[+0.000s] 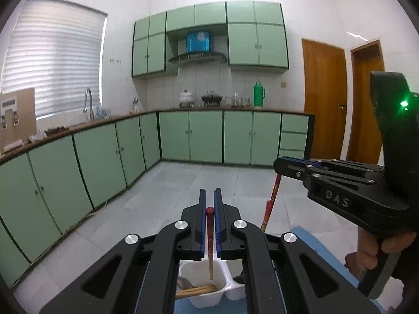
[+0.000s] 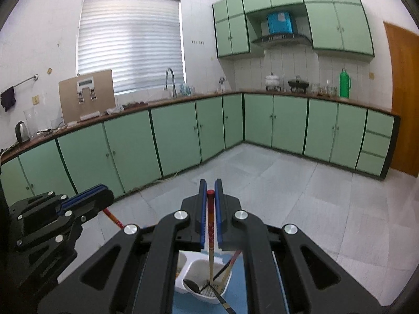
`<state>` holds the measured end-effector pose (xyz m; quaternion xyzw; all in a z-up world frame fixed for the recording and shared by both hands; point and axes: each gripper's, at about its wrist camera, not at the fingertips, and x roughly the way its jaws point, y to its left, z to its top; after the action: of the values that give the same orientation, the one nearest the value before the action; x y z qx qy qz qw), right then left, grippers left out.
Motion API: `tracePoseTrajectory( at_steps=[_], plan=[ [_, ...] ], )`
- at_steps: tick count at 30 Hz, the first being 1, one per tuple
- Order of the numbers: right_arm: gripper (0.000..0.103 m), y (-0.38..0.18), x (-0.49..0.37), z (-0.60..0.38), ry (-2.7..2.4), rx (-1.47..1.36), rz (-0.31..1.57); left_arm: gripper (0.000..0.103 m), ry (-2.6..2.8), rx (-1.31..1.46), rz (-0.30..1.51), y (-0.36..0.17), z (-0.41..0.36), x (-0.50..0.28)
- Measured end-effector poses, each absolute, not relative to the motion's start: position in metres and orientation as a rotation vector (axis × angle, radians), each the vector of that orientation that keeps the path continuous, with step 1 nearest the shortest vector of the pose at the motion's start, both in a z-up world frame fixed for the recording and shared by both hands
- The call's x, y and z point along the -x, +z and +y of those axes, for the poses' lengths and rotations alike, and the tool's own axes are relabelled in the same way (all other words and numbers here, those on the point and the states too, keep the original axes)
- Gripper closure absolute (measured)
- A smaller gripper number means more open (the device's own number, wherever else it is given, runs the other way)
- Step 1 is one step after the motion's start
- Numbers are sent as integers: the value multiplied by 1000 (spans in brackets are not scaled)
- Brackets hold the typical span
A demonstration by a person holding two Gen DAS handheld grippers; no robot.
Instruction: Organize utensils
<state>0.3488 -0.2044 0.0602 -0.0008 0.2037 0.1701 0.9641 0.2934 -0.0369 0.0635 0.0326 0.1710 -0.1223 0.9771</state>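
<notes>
White divided holder (image 1: 203, 291): on blue surface (image 1: 309, 238), below both claws. Left claw (image 1: 210, 209): clamped on red-topped chopstick (image 1: 210, 238), tip over near compartment, likely for dropping in. Right claw (image 2: 210, 192): pinching second chopstick (image 2: 210, 235), upright above utensil-filled compartment.

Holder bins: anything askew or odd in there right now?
Mostly tidy. Each tongs grips one chopstick upright over the white holder: left tongs with its chopstick, right tongs with its own. The odd part: in the right view's near bin, a dark utensil slants out over the rim.
</notes>
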Motion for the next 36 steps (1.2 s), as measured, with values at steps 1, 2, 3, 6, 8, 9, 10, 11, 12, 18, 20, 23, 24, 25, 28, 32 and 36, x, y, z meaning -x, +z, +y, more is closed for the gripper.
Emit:
tracePoseTrajectory(
  at_steps=[1,2,3,6,8,9,10,11,12,18,20,23,24,25,28,32,36],
  plan=[
    [98,55,-350,-203,343,3,425,98,-248,-64,361,57,-37,-298],
    [97,47,-352,-204,342,4,442,98,-247,-64,372,53,-37,-301],
    [96,43,-354,-202,346,5,457,98,-242,-65,389,46,-37,-304],
    [94,29,-354,-200,349,15,487,97,-235,-57,431,29,-37,-308],
    [89,20,-351,-200,341,19,503,97,-229,-48,448,19,-36,-308],
    [88,19,-350,-201,339,14,506,96,-228,-44,451,17,-35,-306],
    [83,17,-348,-203,336,7,508,92,-224,-42,455,14,-35,-304],
    [76,16,-344,-206,327,-2,506,86,-221,-38,455,12,-34,-299],
    [73,16,-340,-208,322,-9,501,82,-218,-31,454,11,-33,-296],
    [50,21,-303,-222,281,-23,455,57,-194,-8,424,14,-23,-263],
    [37,22,-292,-227,269,-25,449,46,-181,-7,408,16,-21,-249],
    [24,20,-268,-232,239,-19,438,37,-158,-9,398,21,-19,-231],
    [20,19,-259,-233,232,-20,437,35,-155,-7,397,21,-19,-226],
    [13,17,-251,-235,224,-25,437,32,-152,-3,396,21,-19,-220],
    [8,11,-229,-238,221,-50,441,22,-134,10,398,20,-18,-198],
    [5,1,-200,-236,229,-58,457,14,-120,7,401,17,-18,-170],
    [5,-5,-175,-228,248,-21,469,11,-129,9,410,19,-20,-149]
  ],
)
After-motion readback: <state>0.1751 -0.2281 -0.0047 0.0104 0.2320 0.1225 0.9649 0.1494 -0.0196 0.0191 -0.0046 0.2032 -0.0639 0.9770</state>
